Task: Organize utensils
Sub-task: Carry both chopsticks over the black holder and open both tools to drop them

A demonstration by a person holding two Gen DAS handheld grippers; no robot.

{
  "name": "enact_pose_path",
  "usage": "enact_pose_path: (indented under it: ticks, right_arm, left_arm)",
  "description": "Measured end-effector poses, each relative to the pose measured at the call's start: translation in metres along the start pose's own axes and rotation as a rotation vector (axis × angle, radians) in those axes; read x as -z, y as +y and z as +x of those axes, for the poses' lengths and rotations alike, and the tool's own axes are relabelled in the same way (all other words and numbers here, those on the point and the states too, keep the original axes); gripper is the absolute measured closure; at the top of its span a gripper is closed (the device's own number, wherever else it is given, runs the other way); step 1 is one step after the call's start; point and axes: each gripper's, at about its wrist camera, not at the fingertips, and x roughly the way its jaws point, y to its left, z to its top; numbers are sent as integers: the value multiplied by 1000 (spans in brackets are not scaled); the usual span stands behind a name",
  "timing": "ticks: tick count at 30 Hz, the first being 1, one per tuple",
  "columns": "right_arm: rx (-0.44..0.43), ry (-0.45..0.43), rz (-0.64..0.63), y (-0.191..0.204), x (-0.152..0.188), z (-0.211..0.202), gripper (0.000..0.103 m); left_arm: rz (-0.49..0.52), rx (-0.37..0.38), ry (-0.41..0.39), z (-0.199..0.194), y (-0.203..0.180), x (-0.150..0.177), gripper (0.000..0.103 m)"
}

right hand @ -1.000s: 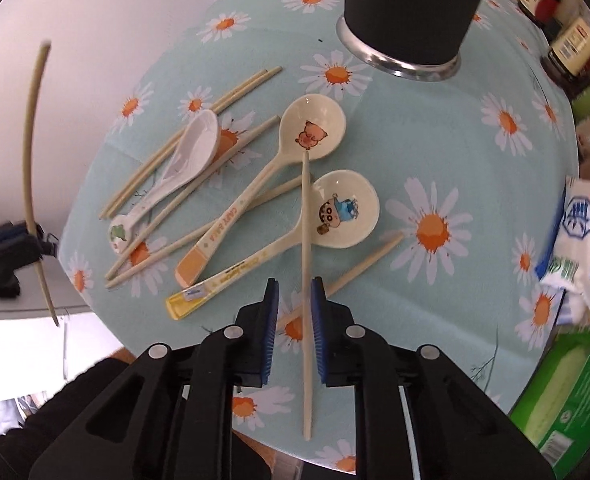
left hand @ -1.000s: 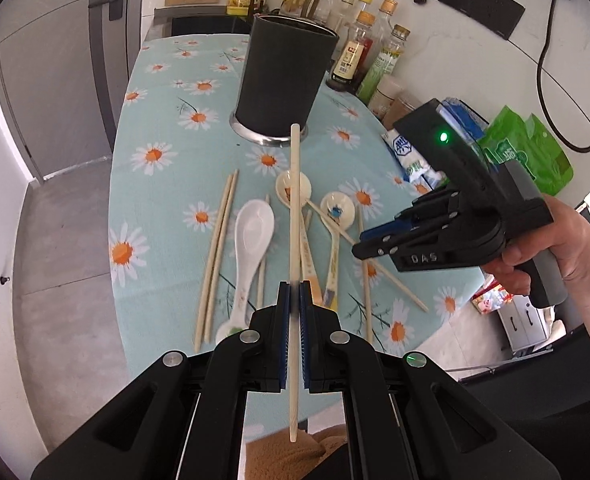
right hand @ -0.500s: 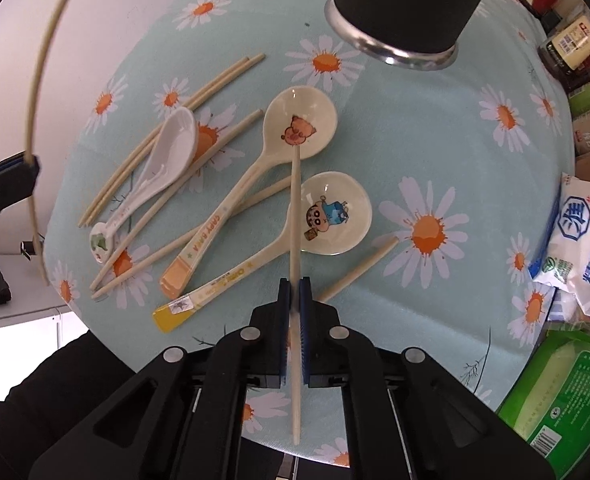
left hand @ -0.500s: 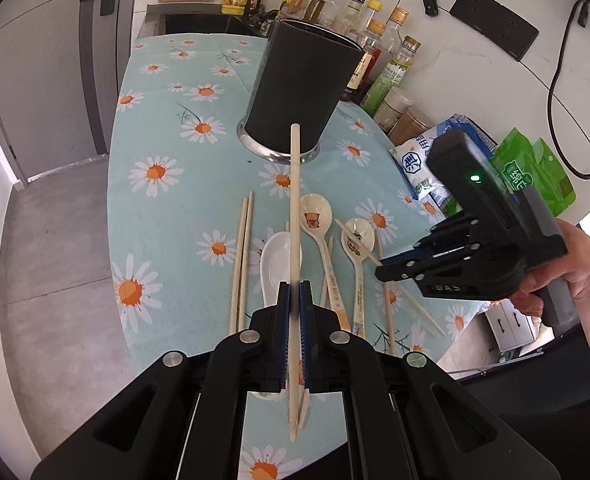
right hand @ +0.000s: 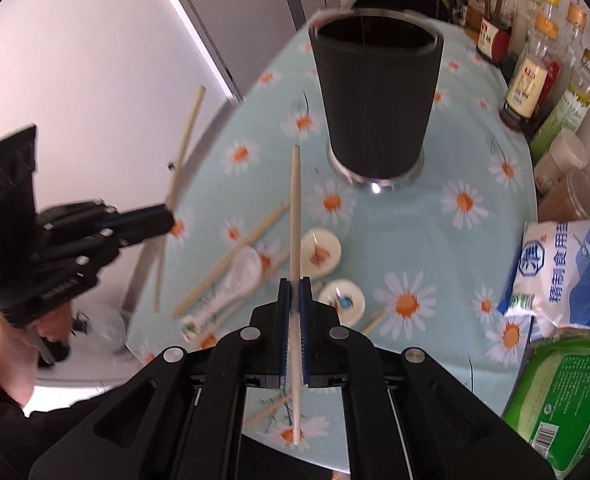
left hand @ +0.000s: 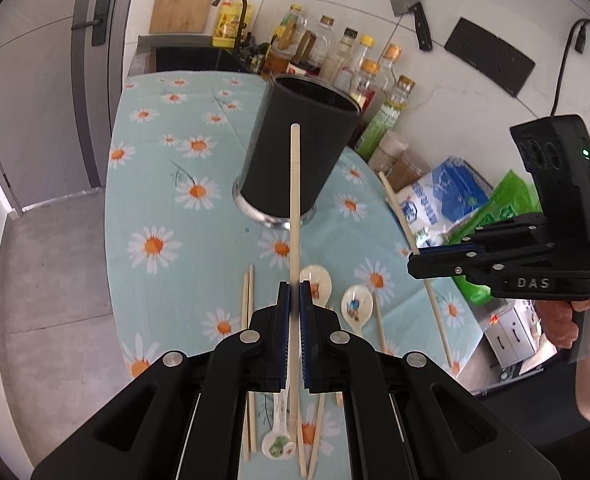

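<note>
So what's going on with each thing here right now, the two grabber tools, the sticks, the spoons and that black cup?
Left gripper: shut on a chopstick, held above the table.
Right gripper: shut on another chopstick, lifted clear.
Black holder: upright, nothing visible inside.
Spoons: three lying flat on the tablecloth.
Loose chopsticks: lying flat by the spoons.

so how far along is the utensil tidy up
Nothing visibly sits in the black holder yet; its mouth looks empty. In hand: the left gripper is shut on one chopstick, the right gripper on another chopstick, both clear of the table. Left: the three spoons, like the white spoon, and loose chopsticks on the daisy cloth.
</note>
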Motion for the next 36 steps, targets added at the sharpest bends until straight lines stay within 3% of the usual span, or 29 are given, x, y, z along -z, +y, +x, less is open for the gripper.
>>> enact_pose_path:
  ticks: [12, 14, 17, 21, 25, 29, 31, 36]
  right_arm:
    - [-136, -455, 80, -21, -55, -67, 97]
    - [-128, -575, 61, -21, -64, -83, 97]
    - [-126, -668, 72, -27, -79, -95, 97]
    - [-67, -798, 81, -37, -95, -104, 97]
    - [-40, -839, 116, -50, -109, -101, 97]
    - [-33, -851, 163, -68, -121, -86, 97]
    - [-11, -835, 192, -74, -126, -76, 97]
    - [-54, -775, 269, -90, -134, -53, 95]
  left_arm:
    - [28, 69, -245, -14, -11, -74, 99]
    - [14, 100, -307, -16, -14, -90, 99]
    - [22, 111, -410, -18, -20, -110, 99]
    - [35, 120, -479, -9, -26, -140, 99]
    - [40, 114, -522, 10, -25, -162, 99]
    - [3, 124, -497, 31, -17, -176, 99]
    - [-7, 120, -495, 40, -14, -181, 99]
    - [-20, 111, -467, 56, -10, -182, 98]
